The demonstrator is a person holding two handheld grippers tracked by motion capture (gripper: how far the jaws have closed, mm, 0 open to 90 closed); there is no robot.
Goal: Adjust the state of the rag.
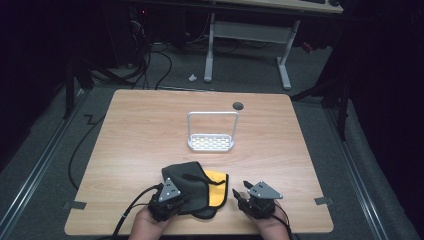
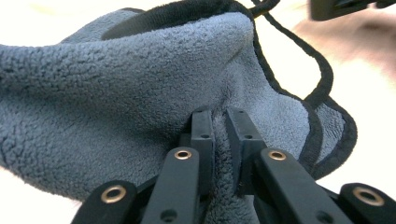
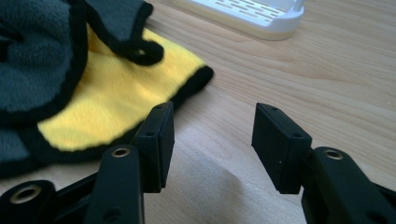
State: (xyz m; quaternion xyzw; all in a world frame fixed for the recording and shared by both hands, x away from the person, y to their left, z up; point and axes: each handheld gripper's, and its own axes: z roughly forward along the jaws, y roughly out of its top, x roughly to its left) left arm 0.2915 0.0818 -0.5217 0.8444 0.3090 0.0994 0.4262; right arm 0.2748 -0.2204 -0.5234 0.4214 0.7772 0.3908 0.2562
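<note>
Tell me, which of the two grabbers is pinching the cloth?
The left gripper. Its jaws are squeezed together on a fold of the grey and yellow cloth. The right gripper has its jaws wide apart over bare table, beside the cloth.

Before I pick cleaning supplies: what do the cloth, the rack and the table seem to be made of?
Cloth: soft fleece or microfibre by its fuzzy nap, grey on one face, yellow on the other, with black sewn edging.
Rack: probably white plastic, smooth, with a slotted base and a thin loop handle.
Table: wood-grain top, likely laminate, matte.
</note>
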